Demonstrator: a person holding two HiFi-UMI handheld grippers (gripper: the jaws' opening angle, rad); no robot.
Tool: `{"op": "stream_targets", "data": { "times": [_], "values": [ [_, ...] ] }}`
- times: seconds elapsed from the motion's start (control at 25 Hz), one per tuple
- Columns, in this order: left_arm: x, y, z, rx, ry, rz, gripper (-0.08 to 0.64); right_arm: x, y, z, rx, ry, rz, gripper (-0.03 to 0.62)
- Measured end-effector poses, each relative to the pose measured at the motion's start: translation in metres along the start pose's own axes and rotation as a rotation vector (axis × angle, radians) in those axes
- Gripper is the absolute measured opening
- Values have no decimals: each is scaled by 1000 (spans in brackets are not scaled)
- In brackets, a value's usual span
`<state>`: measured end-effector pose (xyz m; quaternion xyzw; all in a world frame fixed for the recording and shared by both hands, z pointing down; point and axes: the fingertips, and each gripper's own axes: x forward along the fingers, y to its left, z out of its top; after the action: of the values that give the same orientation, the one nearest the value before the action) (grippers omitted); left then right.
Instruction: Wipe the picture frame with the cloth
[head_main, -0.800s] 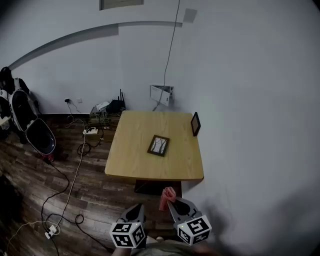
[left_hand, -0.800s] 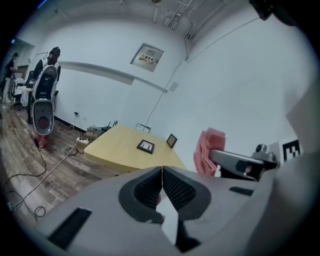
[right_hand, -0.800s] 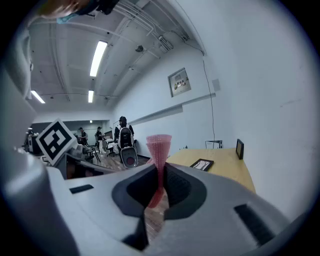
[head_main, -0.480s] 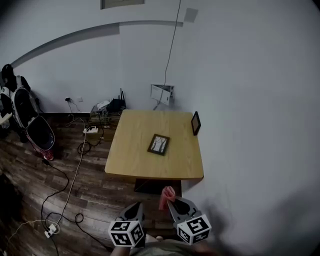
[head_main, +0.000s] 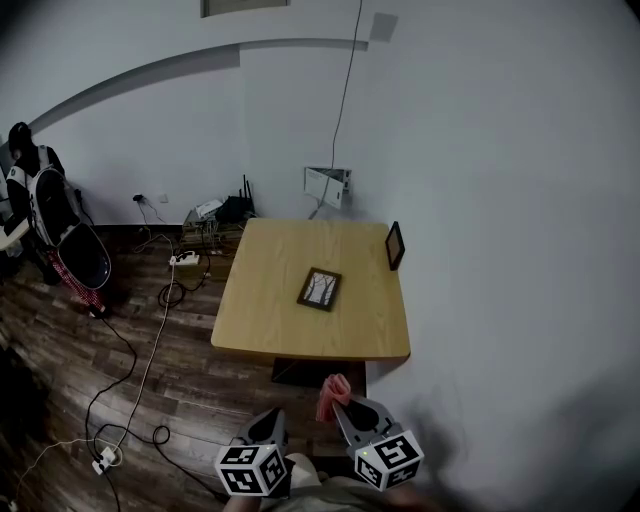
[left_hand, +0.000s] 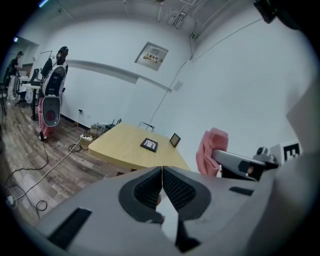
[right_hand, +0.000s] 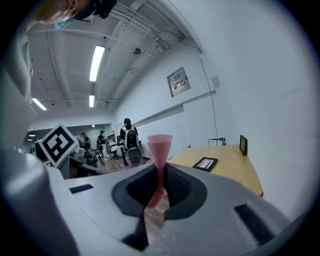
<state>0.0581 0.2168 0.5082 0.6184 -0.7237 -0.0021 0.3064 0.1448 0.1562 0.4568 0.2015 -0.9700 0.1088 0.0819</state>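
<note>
Almost nothing has changed in the last moment. Both of your grippers hang where they were, low and close to your body, and the wooden surface (head_main: 262, 322) has only drifted slightly in the head view. You are still standing well short of it, so by my reading no wiping has begun and the approach is yet to come.

Your right gripper (head_main: 340, 408) is ready: its jaws are clamped on the pink cloth (right_hand: 159, 150), which stands up out of them in a narrow fold, its long axis in line with the jaws. Your left gripper (head_main: 274, 418) has its jaws pressed together with nothing between them.

The picture frame (head_main: 319, 288) lies flat and face up near the middle of the surface. Its long axis runs mostly away from you, the far end leaning a little right. A small dark frame (head_main: 395, 246) stands upright at the right edge, beside the wall.
</note>
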Motion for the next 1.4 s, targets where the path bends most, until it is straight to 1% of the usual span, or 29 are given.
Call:
{"op": "stream_targets", "data": {
  "times": [0.16,0.44,0.64,0.8,1.0,1.4],
  "values": [
    [4,6,-1,-21,9,13,5,3,-7,-4,25,8,-15,18],
    [31,14,6,-5,42,5,5,20,-28,-4,56,4,-63,18],
    [66,20,28,1,31,-7,5,42,-54,1,64,2,-87,18],
    [94,32,48,-12,31,-5,5,67,-73,10,59,6,-95,18],
    [130,46,71,-12,50,-12,5,103,-99,24,57,15,-102,18],
    [187,83,111,-16,96,-12,5,175,-131,55,44,21,-104,18]
  ]
}}
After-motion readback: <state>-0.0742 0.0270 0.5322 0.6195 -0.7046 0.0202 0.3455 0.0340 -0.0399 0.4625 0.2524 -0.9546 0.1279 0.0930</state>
